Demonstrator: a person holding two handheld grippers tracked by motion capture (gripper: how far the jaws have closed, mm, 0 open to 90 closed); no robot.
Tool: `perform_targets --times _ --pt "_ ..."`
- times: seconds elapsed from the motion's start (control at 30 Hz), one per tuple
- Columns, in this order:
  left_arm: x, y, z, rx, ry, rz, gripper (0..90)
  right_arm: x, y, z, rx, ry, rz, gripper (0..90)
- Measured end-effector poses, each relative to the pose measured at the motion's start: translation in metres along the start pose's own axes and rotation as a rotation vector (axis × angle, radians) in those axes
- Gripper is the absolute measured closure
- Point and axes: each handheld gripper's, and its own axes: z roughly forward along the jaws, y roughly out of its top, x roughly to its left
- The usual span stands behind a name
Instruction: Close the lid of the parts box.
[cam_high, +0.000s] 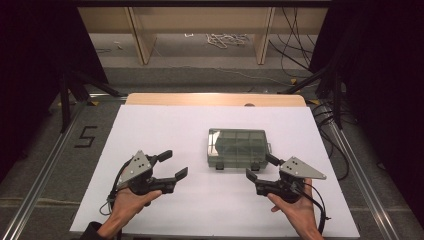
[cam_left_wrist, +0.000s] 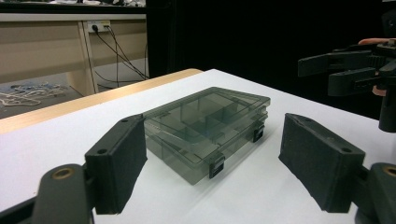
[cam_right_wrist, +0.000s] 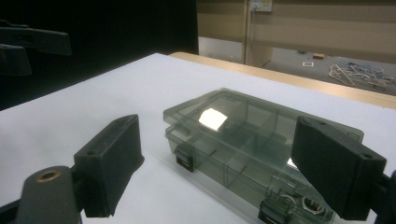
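Observation:
A smoky clear plastic compartment box (cam_high: 237, 147) lies flat on the white table sheet (cam_high: 165, 125), lid down, its two black latches toward the person. My left gripper (cam_high: 173, 164) is held to the box's left, open, nothing between its jaws. On the other side my right gripper (cam_high: 261, 167) hovers just off the box's near right corner, also open and empty. The left gripper view looks between its black pads (cam_left_wrist: 121, 163) at the box (cam_left_wrist: 205, 130), with the right gripper (cam_left_wrist: 336, 70) beyond. In the right gripper view the box (cam_right_wrist: 243, 140) lies just ahead of the pads (cam_right_wrist: 112, 158).
The white sheet covers a wooden table whose bare far edge (cam_high: 215, 99) shows. Metal rails (cam_high: 45, 170) run along both sides on the floor. Black stands and cables (cam_high: 320, 75) sit at the far corners. Wooden shelving (cam_high: 200, 30) stands behind.

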Motion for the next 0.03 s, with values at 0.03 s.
perform_targets --times 0.03 --pt "0.0 -0.0001 0.0001 0.0 -0.001 0.0 22.1 0.0 -0.0001 0.0002 0.001 -0.002 -0.001 16.8"
